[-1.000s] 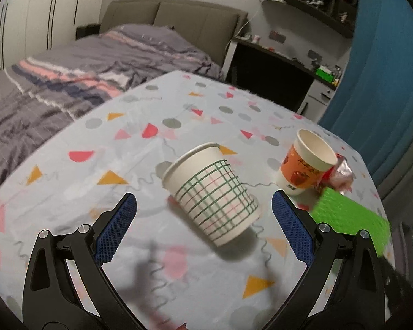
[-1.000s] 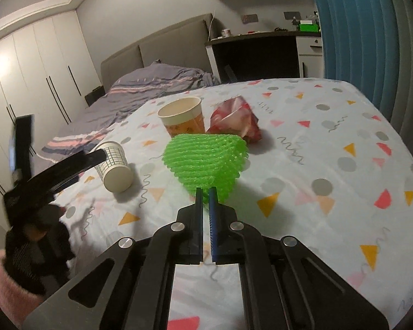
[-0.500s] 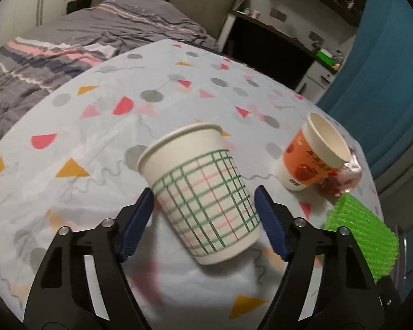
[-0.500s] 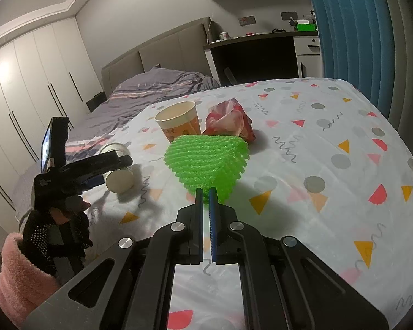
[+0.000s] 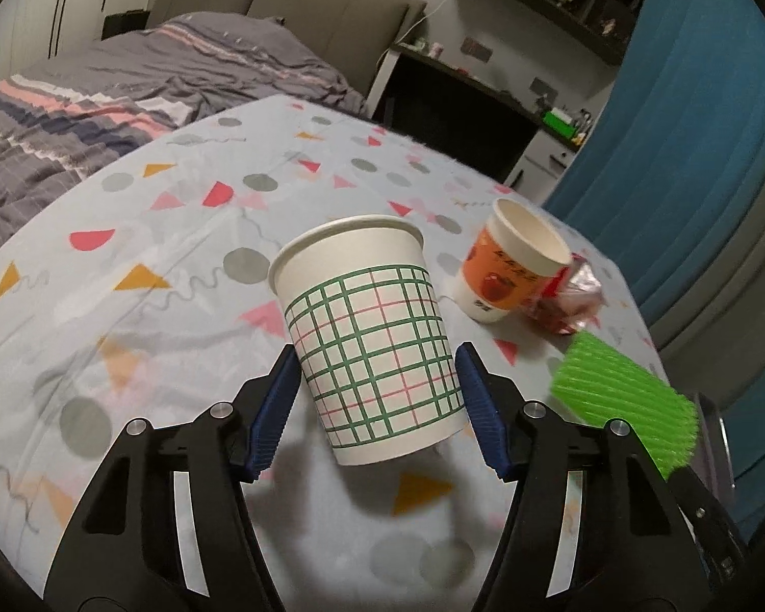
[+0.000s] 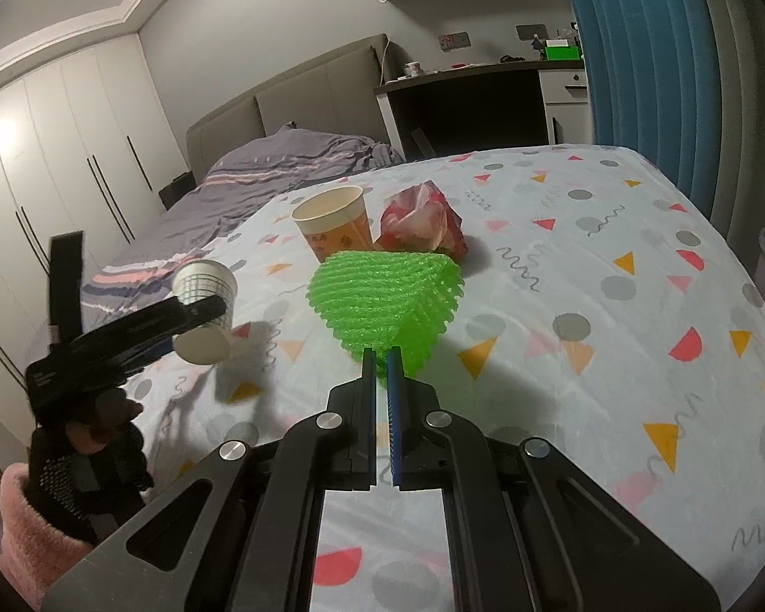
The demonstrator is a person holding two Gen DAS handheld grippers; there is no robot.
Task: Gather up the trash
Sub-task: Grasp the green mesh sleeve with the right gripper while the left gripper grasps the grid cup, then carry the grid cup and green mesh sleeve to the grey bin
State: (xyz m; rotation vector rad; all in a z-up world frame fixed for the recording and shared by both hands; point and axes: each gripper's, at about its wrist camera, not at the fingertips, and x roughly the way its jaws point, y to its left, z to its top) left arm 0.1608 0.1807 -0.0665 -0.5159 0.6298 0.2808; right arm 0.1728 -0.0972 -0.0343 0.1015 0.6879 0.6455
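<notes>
While the left tongs [image 5: 377, 398] close on the checked paper cup [image 5: 370, 341], their blue pads touch its two sides and it hangs tilted above the patterned desk [image 5: 143, 316], with the orange cup [image 5: 515, 268] and a red wrapper [image 5: 571, 301] standing farther back. In the right wrist view, the right tongs [image 6: 381, 357] are clamped together on the edge of the green foam net [image 6: 385, 301], which lies just before the orange cup [image 6: 334, 222].

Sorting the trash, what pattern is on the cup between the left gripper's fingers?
White paper cup with a green-and-pink grid; clearest in the left wrist view.
</notes>
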